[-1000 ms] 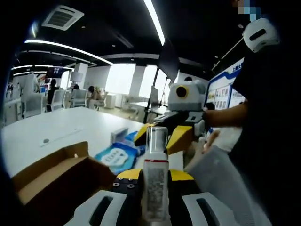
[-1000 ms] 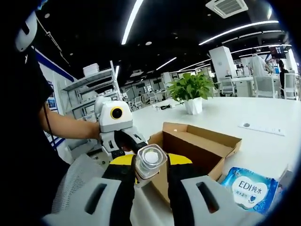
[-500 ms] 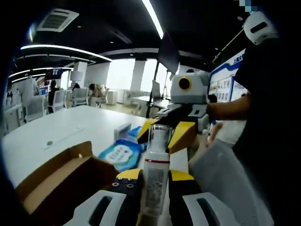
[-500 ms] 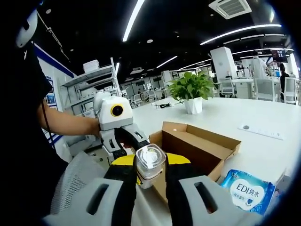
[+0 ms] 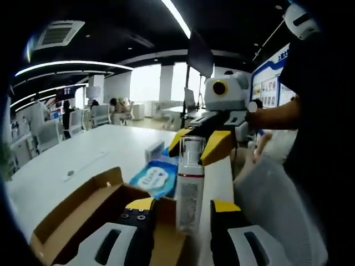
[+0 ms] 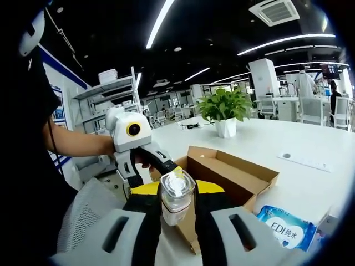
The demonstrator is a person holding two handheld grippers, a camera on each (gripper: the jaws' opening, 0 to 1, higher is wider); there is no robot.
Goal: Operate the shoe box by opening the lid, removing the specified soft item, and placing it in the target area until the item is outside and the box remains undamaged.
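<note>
Room: open office, long ceiling lights, white table point(image 6: 310, 177).
Box point(image 5: 83, 213): brown cardboard, lid open, on the table beside my grippers.
Bottle point(image 6: 176, 194): clear cap, white label, held above the table, out of the box.
Right gripper point(image 6: 173, 210): my jaws closed on the bottle's cap end.
Left gripper point(image 5: 183, 213): my jaws parted; bottle stands between them, gaps on both sides.
Axis: bottle runs lengthwise from left jaws to right.
Left gripper view: label side, wipes pack point(image 5: 152, 177).
Right gripper view: cap top, plant point(image 6: 224, 105).
</note>
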